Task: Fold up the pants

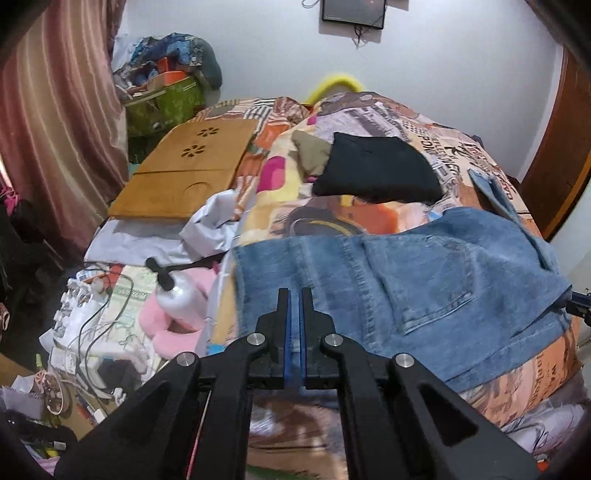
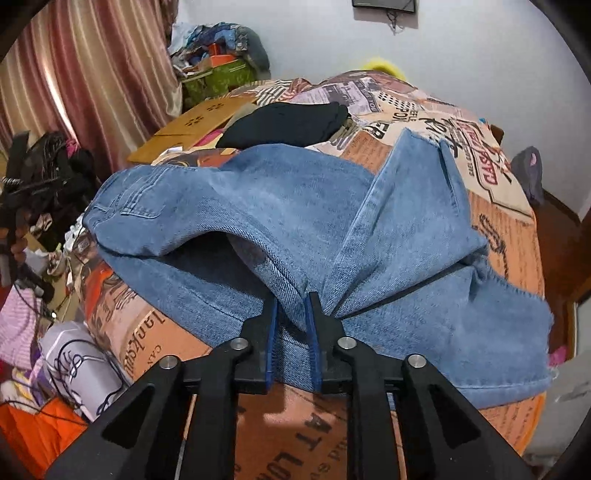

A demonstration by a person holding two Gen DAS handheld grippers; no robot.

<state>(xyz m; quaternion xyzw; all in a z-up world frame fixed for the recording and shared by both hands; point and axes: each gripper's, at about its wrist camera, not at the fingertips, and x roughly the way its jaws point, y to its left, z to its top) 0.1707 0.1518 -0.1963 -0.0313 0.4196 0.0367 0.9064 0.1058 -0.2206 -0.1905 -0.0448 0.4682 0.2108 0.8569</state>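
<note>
On the bed: blue denim pants point(image 2: 280, 206) lie spread over a printed bedspread point(image 2: 509, 229) in orange, pink and cream, filling the middle of the right wrist view and the lower right half of the left wrist view.
Pants, left wrist view: the waistband end sits centre frame with a back pocket point(image 1: 424, 280) facing up; one leg runs off to the right edge.
Pants, right wrist view: the cloth is doubled over itself, with a dark hollow under the upper layer at centre left and a frayed hem at the lower right.
Left gripper point(image 1: 295, 295): lower centre of its frame, jaws closed almost pad to pad, with a thin edge of the denim pinched between the blue pads.
Right gripper point(image 2: 291, 299): lower centre of its frame, jaws a little apart, a bunched fold of denim between the blue pads; whether the pads still press on it, I cannot tell.
Black garment point(image 1: 376, 166): folded, upper middle of the left wrist view, beyond the pants and apart from them.
Wooden lap tray point(image 1: 184, 173): left of the black garment, flat on the bed, with flower-shaped cut-outs.
Curtain point(image 1: 55, 122): striped pink, along the left edge.
Floor clutter: cables, a white bottle point(image 1: 181, 299) and a pink plush thing point(image 1: 166, 325) at lower left of the left wrist view.
Wall: white, with a dark frame point(image 1: 352, 13) at top centre.
</note>
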